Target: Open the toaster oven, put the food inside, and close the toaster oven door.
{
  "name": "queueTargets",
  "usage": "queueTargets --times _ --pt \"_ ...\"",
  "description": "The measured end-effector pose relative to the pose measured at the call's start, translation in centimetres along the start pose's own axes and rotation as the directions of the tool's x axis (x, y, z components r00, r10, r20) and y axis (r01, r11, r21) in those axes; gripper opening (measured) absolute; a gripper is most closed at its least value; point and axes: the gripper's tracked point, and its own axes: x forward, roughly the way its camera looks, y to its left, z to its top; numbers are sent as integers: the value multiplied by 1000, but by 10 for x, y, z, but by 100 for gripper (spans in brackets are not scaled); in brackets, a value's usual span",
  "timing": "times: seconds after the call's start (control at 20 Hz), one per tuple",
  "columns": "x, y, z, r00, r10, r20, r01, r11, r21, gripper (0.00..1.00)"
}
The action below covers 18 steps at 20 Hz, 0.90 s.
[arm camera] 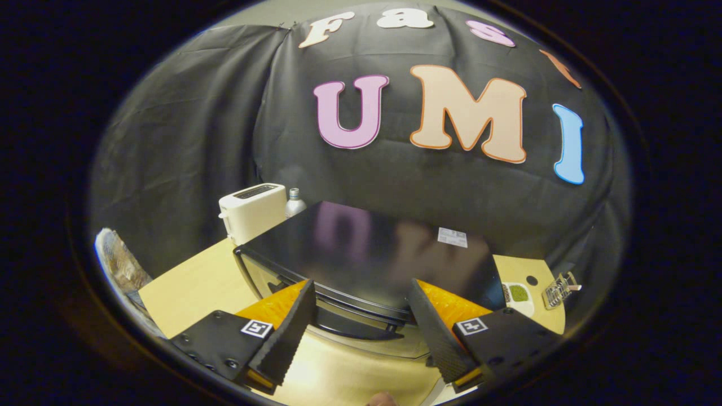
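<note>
Gripper view: my gripper [361, 324] is wide open, holding nothing; the glossy black box-shaped toaster oven [366, 254] sits just ahead between the fingers. Beyond, a white slot toaster [252, 211]; right, a small food dish [519, 298].

My toaster oven [366, 248] is glossy black on top with a small white sticker [452, 237]. The table [192, 287] is pale wood, the pop-up toaster [252, 211] is cream white, and the little white dish [519, 298] holds something green.
</note>
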Motion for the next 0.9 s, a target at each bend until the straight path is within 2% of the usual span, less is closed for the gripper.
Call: queueTargets --times 0.2,0.55,0.75,0.9 --pt "-2 -1 -6 1000 -4 -23 6 998 66 100" --pt "-21 10 -18 999 18 -36 -16 998 55 100" --pt "-41 23 -49 989 88 -119 -67 983 172 100" --pt "-56 34 -66 980 128 -154 -103 981 163 99"
